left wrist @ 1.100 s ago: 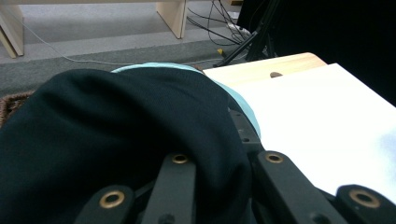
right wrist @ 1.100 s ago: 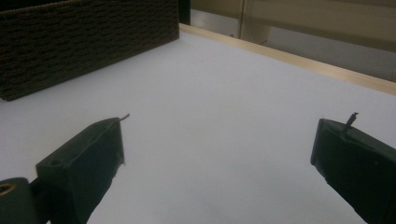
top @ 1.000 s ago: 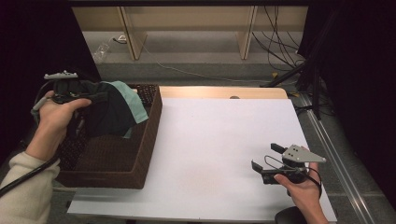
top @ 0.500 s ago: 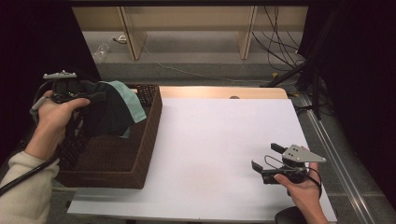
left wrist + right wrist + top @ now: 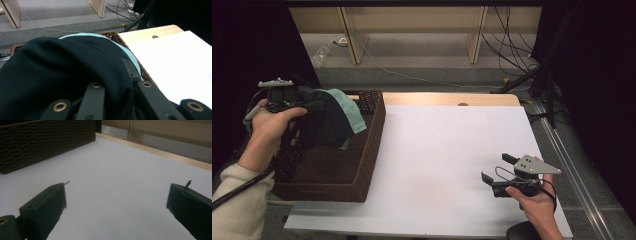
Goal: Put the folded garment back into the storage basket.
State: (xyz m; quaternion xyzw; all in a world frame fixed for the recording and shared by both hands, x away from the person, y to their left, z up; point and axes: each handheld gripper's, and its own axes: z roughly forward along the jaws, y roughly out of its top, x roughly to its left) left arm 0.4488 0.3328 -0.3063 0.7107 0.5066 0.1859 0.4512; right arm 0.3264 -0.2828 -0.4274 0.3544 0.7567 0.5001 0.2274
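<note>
So the left gripper (image 5: 314, 106) is up over the back left corner of the brown wicker basket (image 5: 372, 150), and its jaws are clamped on a dark cloth (image 5: 324, 127) that hangs down from it into the basket. You can see it clearly in the left gripper view, where the dark cloth (image 5: 62, 75) bunches up right between the black jaws and spills over them. Tucked in with it is a light teal cloth (image 5: 349, 110), draped along the dark one on the side toward the white table (image 5: 447, 150); I can't tell if the jaws have that one pinched too.

Meanwhile the right gripper (image 5: 496, 170) sits low over the near right part of the table, well apart from the basket, jaws spread wide with nothing between them. Its own view shows the two black jaws wide apart over bare white surface, with the basket wall (image 5: 47, 142) off in the far left corner
</note>
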